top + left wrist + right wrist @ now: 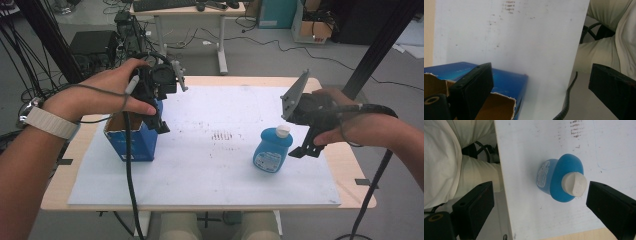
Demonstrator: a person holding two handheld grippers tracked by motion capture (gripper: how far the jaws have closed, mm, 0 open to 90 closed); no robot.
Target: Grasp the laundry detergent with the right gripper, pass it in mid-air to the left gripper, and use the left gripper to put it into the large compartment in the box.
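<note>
A blue bottle (272,150) with a white cap (283,131) is stood upright on the white sheet (210,170) that covers the wooden table (345,165), at about 4 o'clock from the sheet's centre. A pale label (265,161) is carried low on its front; print is there but cannot be read. In the right gripper view the bottle (564,181) is seen from above, cap (574,183) toward the right-hand jaw, label (542,176) turned to 9 o'clock, text too blurred to make out.

The right gripper (306,150) is held just beside the bottle at its 3 o'clock, pointed down. Its jaws are spread wide and nothing is gripped; the cap lies between them, close to one jaw, but whether they touch cannot be told. A grey three-cornered plate is seen on top of it.

A blue cardboard box (131,140) with a torn open top is stood at 9 o'clock on the sheet, brown inside. Any print on its side is unreadable. The left gripper (162,125) is held over the box's open top, at its far right corner. In the left gripper view its jaws are spread wide, one jaw over the torn rim of the box (506,85), the other out past the sheet's edge; nothing is clamped.

A patch of dark smudges (222,135) is marked on the sheet between box and bottle.
</note>
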